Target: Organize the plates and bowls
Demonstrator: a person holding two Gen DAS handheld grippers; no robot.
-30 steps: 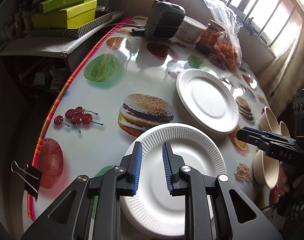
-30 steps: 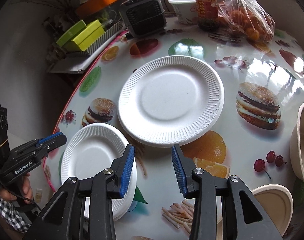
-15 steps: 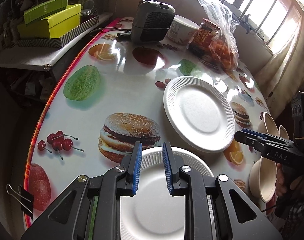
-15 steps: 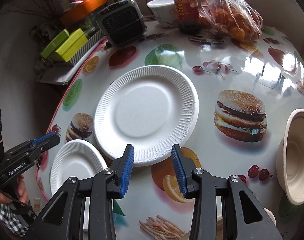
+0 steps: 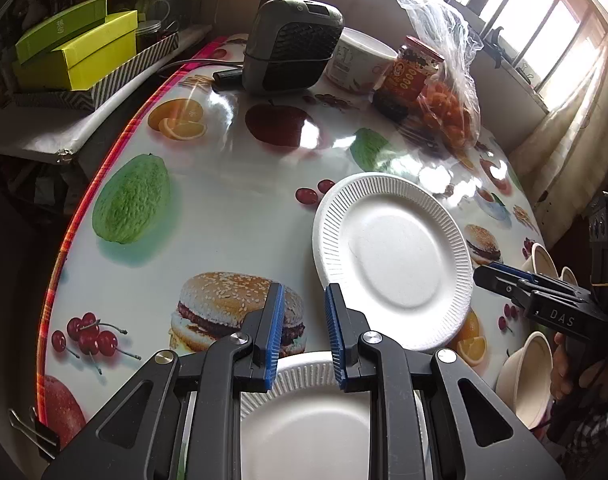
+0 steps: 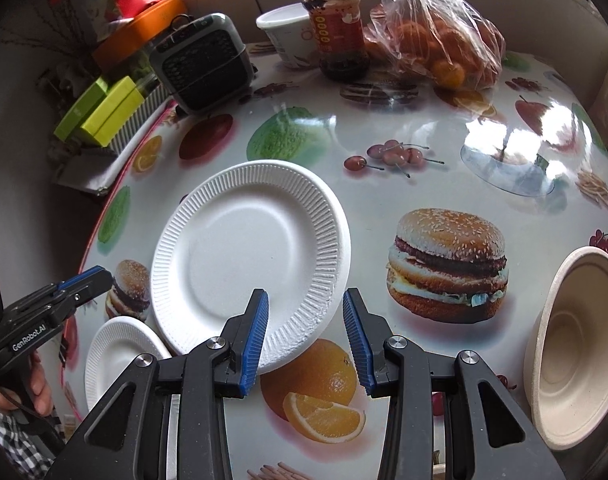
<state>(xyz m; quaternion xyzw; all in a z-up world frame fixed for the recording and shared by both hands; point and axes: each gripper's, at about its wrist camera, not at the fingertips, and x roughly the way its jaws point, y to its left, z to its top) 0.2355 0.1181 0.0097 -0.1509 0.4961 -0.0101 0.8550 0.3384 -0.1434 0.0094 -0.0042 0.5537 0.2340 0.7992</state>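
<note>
- The left gripper (image 5: 302, 330) is hovering above the near edge of the bench (image 5: 231, 208), its blue-padded fingers (image 5: 275, 328) standing apart with nothing between them
- A small white plate (image 5: 316, 420) is lying flat and face up right under the left gripper, close to the bench edge
- A large white plate (image 5: 392, 260) is lying face up just beyond the small one; being round, it is showing no long axis, and its near rim is appearing slightly raised off the bench
- The right gripper (image 6: 306, 334) is pointing at the near rim of the large white plate (image 6: 247, 256), fingers (image 6: 255, 336) spread wide, the left one overlapping that rim in the view; whether it is touching, I cannot tell
- A beige bowl (image 6: 576, 344) is sitting at the right, tilted with its opening facing left toward the gripper
- More beige bowls (image 5: 528, 384) are sitting below the right gripper (image 5: 500, 276) in the left view
- A small heater (image 5: 291, 36), a jar (image 6: 336, 24) and a bag of oranges (image 6: 436, 36) are standing at the far side
</note>
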